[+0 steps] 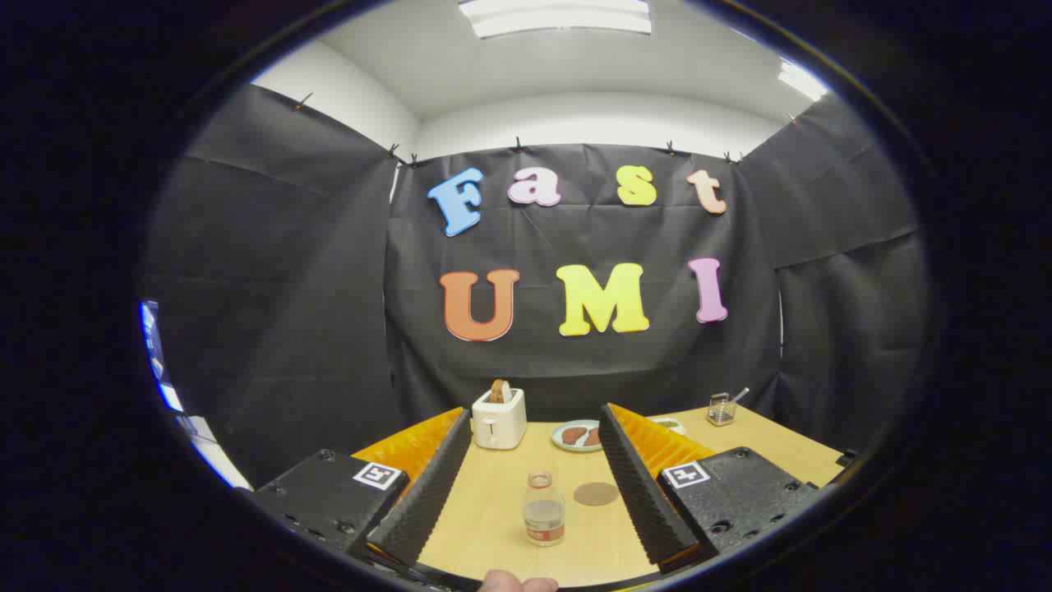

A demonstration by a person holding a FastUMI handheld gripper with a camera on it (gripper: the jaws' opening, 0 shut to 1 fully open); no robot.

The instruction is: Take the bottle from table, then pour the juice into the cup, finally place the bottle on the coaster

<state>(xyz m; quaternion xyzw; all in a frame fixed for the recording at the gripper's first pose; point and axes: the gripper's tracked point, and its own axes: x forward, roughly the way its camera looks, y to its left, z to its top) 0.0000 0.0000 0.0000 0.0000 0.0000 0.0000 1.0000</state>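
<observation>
Gripper (534,448) spread wide over the wooden table (493,510), nothing between the fingers.
A small clear plastic bottle (544,510) with pale juice stands upright between the fingers; a round brown coaster (596,493) lies just beside it. Beyond: a white toaster (499,418) holding toast, and a plate (577,436) with what may be meat.

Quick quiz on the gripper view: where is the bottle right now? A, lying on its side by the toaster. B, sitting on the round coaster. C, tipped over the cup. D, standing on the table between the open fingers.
D: the bottle stands upright on the table between the gripper fingers, which are spread wide, with the coaster bare beside it.
</observation>
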